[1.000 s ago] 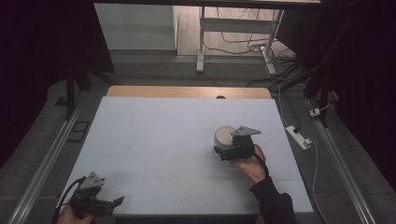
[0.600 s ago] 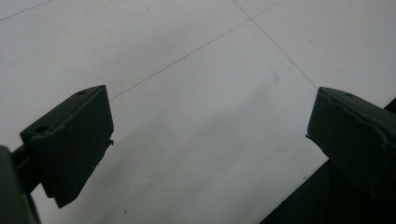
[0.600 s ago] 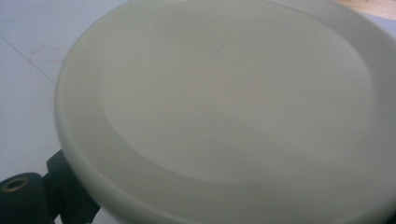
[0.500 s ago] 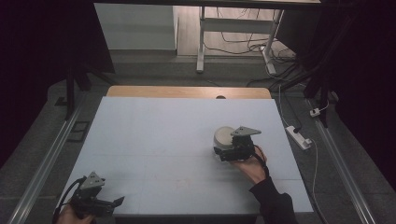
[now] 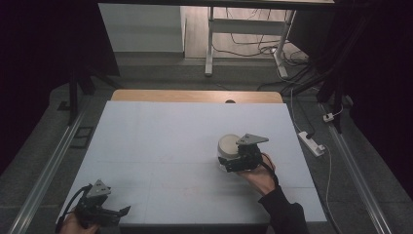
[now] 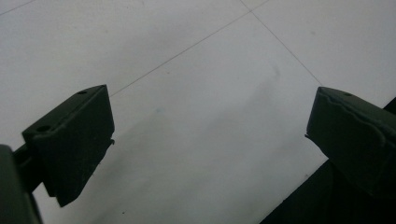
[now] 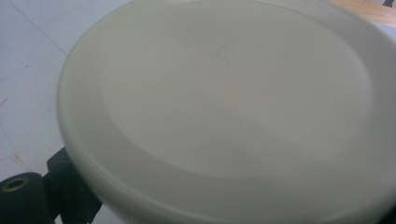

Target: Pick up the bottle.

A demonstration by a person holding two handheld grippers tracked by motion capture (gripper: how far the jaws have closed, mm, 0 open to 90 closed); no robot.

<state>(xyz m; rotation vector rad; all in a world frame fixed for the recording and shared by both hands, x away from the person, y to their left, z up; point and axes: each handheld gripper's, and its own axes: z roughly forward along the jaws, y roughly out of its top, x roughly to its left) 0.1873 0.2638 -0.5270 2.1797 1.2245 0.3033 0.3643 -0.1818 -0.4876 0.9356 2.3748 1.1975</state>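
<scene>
Here, in the high view, the right claw [image 5: 233,158] sits right of the middle of the pale surface [image 5: 160,141], held by the person's right hand [image 5: 258,176]. It meets the near side of a white dish [image 5: 228,144], which appears to be lifted or tipped rather than lying flat; from this height I cannot tell how far the jaws stand apart. The left claw [image 5: 119,211] is at the near left corner of the surface, close to the front edge, its jaws spread and holding nothing. The two claws are well apart, with a broad stretch of bare surface between them and more toward the far edge, where a strip of wood [image 5: 195,95] shows. A white power strip [image 5: 311,143] lies on the floor beyond the right edge.

In the left gripper view, the left claw [image 6: 208,128] has its two black jaws wide apart, with only bare surface [image 6: 196,70] between them; thin seam lines cross it, and the surface's dark edge cuts the lower right corner.

In the right gripper view, the white dish [image 7: 233,107] looms very close and slightly blurred, its rim running over one black jaw at the lower left. The other jaw is hidden, yet the claw looks clamped on the rim. A faint embossed mark near the dish's middle is too soft to read.
</scene>
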